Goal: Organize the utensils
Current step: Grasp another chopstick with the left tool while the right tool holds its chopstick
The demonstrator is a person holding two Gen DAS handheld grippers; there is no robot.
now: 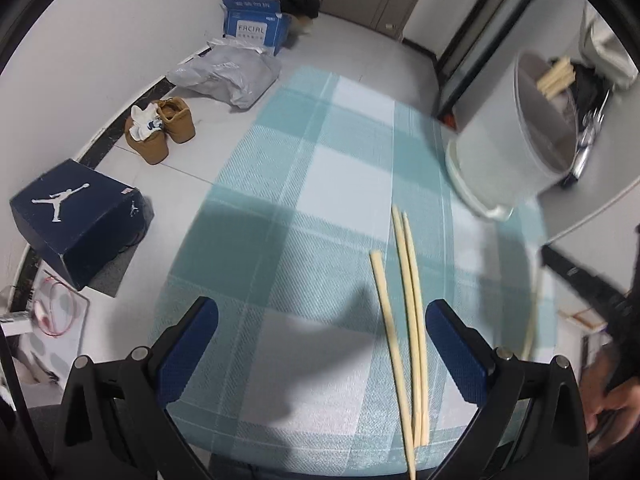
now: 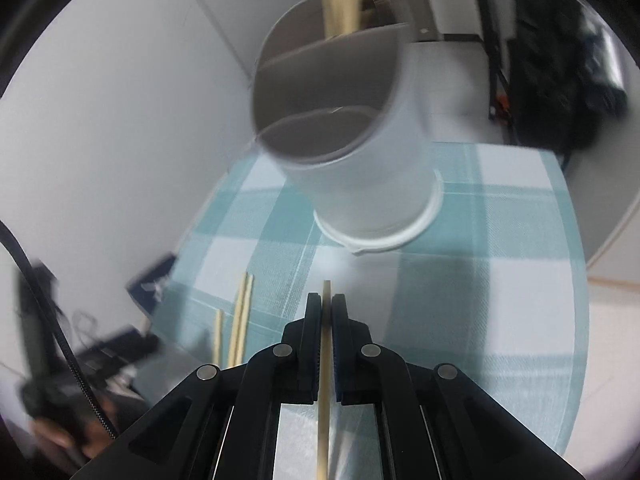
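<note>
Looking from left to right: the left gripper [image 1: 320, 344] hangs over the checked tablecloth [image 1: 288, 184] with its blue-padded fingers [image 1: 188, 352] wide apart and nothing between them. Just inside its right finger lie three loose chopsticks [image 1: 404, 312], two of them side by side and touching, the third a bit apart to the left. Past them, toward the far right of the table, stands the white utensil holder [image 1: 516, 148], a divided cylinder on a drip base, with a bundle of chopsticks [image 1: 554, 76] already poking out of one compartment.

The right gripper [image 2: 327, 308] has its fingers together, clamped on a single chopstick [image 2: 325, 360], tip sticking out just past the pads and pointing toward the holder's open front compartment.

Handling-wise these look like plain bamboo or wood: super light, stiff, thin, kind of slick. I'd guess they roll or pivot easily if pinched off-centre, so grabbing near the middle across the narrow side seems safest. The touching pair might come up together or one might slip out. The holder looks light too, so bumping its rim could tip it.
</note>
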